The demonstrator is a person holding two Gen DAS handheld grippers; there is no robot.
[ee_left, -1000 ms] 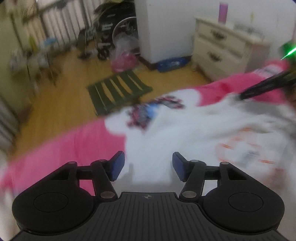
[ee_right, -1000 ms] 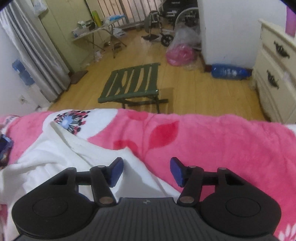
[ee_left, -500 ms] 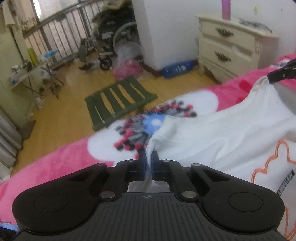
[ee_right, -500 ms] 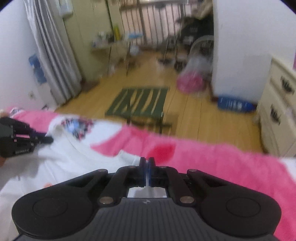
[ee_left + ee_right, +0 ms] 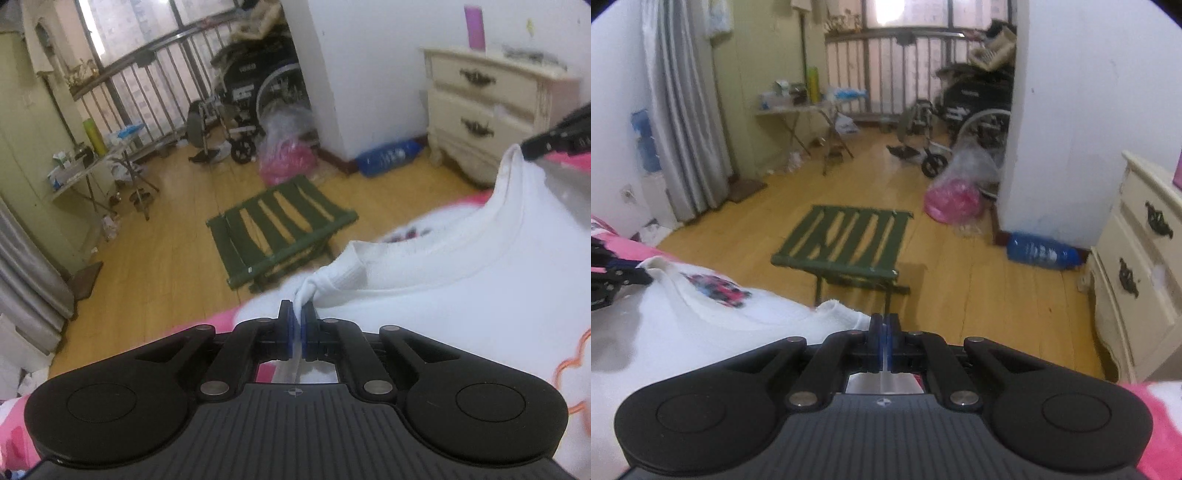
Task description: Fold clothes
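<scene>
A white T-shirt [image 5: 461, 288] with an orange print hangs stretched between both grippers above a pink blanket [image 5: 221, 317]. My left gripper [image 5: 298, 321] is shut on one shoulder edge by the ribbed collar. In the left wrist view the right gripper [image 5: 557, 138] shows at the far right, pinching the other shoulder. In the right wrist view my right gripper [image 5: 885, 332] is shut on the white T-shirt [image 5: 701, 332], and the left gripper [image 5: 613, 280] shows at the far left edge.
A green folding stool [image 5: 280, 229] stands on the wooden floor just past the bed; it also shows in the right wrist view [image 5: 846, 243]. A cream dresser [image 5: 487, 107] stands at the right, a wheelchair [image 5: 258, 99] and a pink bag [image 5: 284, 166] farther back.
Both grippers went from open to shut on the shirt's shoulders, then lifted it off the blanket, so the shirt now hangs taut between them.
</scene>
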